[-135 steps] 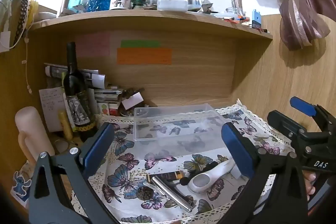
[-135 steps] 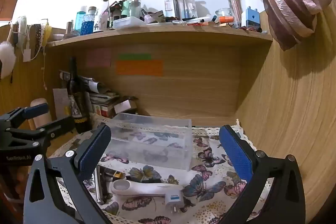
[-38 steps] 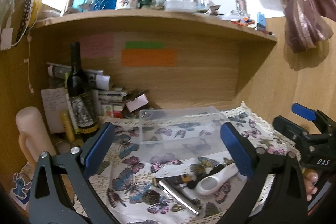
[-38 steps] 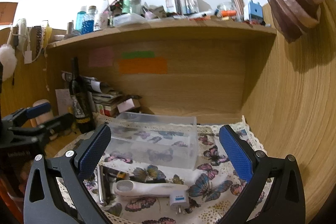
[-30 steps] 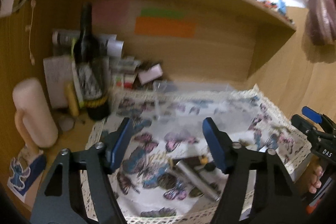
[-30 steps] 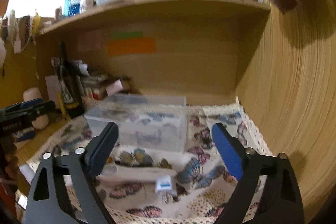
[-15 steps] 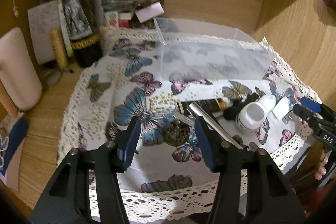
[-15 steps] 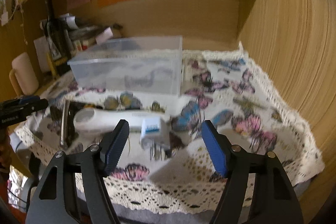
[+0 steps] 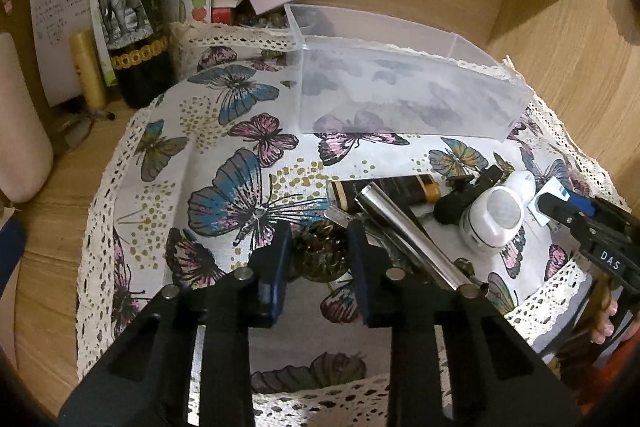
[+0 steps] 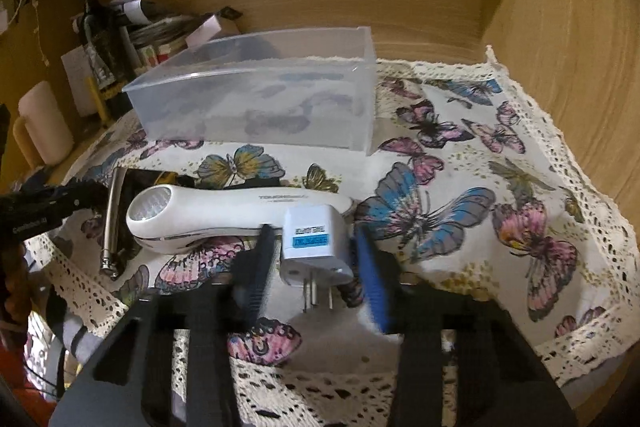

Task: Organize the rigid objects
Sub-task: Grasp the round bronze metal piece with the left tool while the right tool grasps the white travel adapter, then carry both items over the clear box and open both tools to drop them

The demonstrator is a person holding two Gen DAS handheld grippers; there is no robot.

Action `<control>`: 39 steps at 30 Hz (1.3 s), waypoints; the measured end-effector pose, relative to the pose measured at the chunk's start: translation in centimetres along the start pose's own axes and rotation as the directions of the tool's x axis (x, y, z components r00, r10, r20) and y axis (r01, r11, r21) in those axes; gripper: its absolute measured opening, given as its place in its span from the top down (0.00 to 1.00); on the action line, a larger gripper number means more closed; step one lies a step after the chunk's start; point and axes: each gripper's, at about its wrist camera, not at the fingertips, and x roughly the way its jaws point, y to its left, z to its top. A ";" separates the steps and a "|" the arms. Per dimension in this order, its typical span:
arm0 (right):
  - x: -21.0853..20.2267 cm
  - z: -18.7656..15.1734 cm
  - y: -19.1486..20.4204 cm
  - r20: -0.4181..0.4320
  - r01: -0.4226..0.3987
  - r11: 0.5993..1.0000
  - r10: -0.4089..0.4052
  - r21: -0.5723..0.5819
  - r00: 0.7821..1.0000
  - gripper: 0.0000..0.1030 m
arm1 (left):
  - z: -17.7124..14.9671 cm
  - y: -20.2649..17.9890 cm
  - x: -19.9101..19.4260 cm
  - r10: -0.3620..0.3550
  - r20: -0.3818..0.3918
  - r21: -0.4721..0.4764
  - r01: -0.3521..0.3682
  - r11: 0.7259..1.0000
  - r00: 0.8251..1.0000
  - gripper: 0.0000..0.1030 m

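Pick-up step judged in hand on both sides; nothing yet placed in the clear plastic bin (image 9: 404,95), which appears empty at the back of the butterfly cloth (image 9: 224,163) on the desk.

Left gripper (image 9: 316,259) is lowered close to the cloth, pitched down, jaws narrowed around a small dark round ornate object (image 9: 320,251). Contact with the pads cannot be confirmed; a slight gap seems to show on each side. The object lies just beside a silver metal bar (image 9: 404,231), which crosses a dark tube with gold band (image 9: 384,189). A black knobbed piece (image 9: 464,195) and a white handheld device (image 9: 496,215) lie further right.

Right gripper (image 10: 316,255) is held low and roughly level with the cloth, jaws narrowed on either side of a white plug adapter (image 10: 316,239), prongs facing the camera. Firm contact cannot be told; blur on the right pad. The adapter is touching the white handheld device (image 10: 224,215).

Next move judged: jaws to be fully closed, both items lifted clear without dragging the neighbours, then carried to the bin. Risk: the bar nudged by the left jaw, the device shifted by the adapter.
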 end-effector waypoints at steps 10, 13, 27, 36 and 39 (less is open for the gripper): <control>-2.6 1.5 -0.6 0.094 0.030 0.999 -0.031 0.009 0.995 0.67 | 1.0 0.0 -3.3 0.024 0.093 0.019 -0.026 0.999 0.995 0.75; -3.7 2.7 -0.6 0.144 0.040 0.999 -0.040 0.000 0.989 0.67 | 2.0 -0.1 -4.3 0.018 0.131 0.022 -0.021 1.000 0.991 0.75; -7.3 11.0 0.9 0.366 0.025 0.998 -0.003 -0.055 0.931 0.67 | 9.9 -1.1 -7.8 -0.038 0.288 0.032 0.030 0.999 0.957 0.75; -2.8 15.4 1.2 0.307 0.008 0.998 0.012 -0.064 0.952 0.67 | 14.5 -1.6 -4.3 -0.036 0.244 0.037 0.028 0.999 0.969 0.75; -0.4 16.2 1.2 0.255 0.002 0.997 0.017 -0.073 0.967 0.67 | 15.2 -1.9 -2.1 -0.037 0.209 0.049 0.028 0.998 0.977 0.75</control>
